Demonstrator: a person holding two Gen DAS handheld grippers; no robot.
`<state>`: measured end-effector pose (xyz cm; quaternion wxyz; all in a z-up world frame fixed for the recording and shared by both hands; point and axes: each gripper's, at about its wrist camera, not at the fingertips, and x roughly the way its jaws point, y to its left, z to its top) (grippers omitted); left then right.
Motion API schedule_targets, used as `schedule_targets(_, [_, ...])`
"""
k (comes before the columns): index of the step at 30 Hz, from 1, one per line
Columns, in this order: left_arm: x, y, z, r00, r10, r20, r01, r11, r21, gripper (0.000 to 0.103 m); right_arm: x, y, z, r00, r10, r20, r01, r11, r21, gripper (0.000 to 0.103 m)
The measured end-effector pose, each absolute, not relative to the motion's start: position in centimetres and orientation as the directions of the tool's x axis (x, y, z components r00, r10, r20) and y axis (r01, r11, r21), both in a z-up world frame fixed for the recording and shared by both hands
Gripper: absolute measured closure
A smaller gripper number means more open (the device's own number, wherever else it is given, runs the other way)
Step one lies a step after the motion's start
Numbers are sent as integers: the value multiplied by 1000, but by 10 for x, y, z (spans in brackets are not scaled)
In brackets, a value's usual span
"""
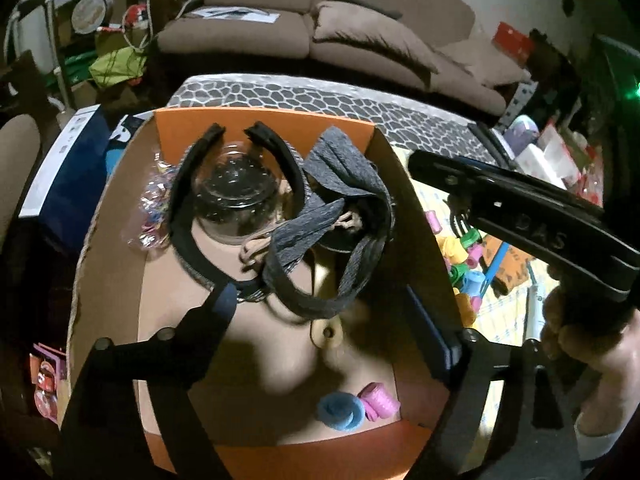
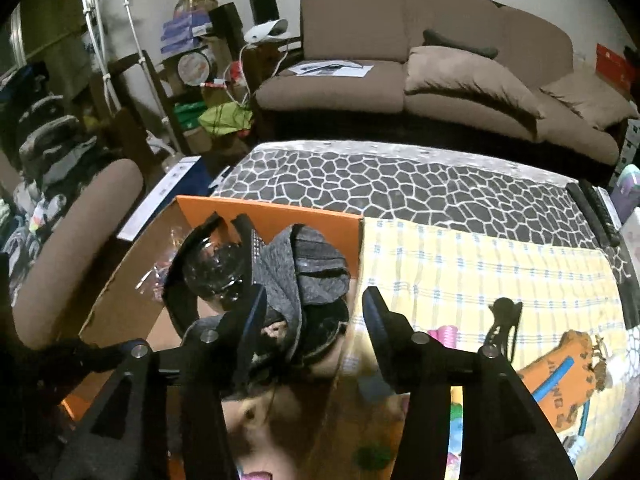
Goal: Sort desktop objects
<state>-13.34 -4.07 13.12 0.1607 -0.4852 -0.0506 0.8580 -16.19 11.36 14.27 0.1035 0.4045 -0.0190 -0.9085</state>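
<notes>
couch behind, orange box (image 1: 264,128) frame centre. left claw (image 1: 320,312) spread wide and empty over grey headband (image 1: 340,184). right claw (image 2: 312,320) half apart, empty, straddling the box wall.

Both wrist views over cardboard box (image 1: 120,200)

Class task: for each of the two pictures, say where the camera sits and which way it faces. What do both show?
Left wrist: on the left gripper, looking down into the cardboard box; a hand shows.
Right wrist: on the right gripper, above the box's right wall, facing the sofa.
Shared: box, grey cloth, glass jar, sofa.
</notes>
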Motion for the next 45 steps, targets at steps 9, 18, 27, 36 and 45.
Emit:
schedule_targets(9, [-92,-43,156,-537,337,-773,-253,-939,-234,0,-130,124,142,-617,-196,-762,154,-980,128,19])
schedule_targets(18, [-28,-64,173,-661,260,-704,-136,-964,-229,0,-76,151,138,-606,-208,-768,132,-978,160,12])
schedule_targets(27, [19,-58,147,-650,181,-738,-115,-983,-140,0,-2,167,118,-595,-129,-793,91,-991,94,0])
schedule_targets(36, [51,-4,107,-620,201,-759,-205,-975,-90,0,49,189,90,-621,-60,-782,-1,-997,77,0])
schedule_targets(45, [47,22,62,-613,169,-772,-182,-981,-70,0,63,206,44,-607,62,-792,-82,-997,-15,0])
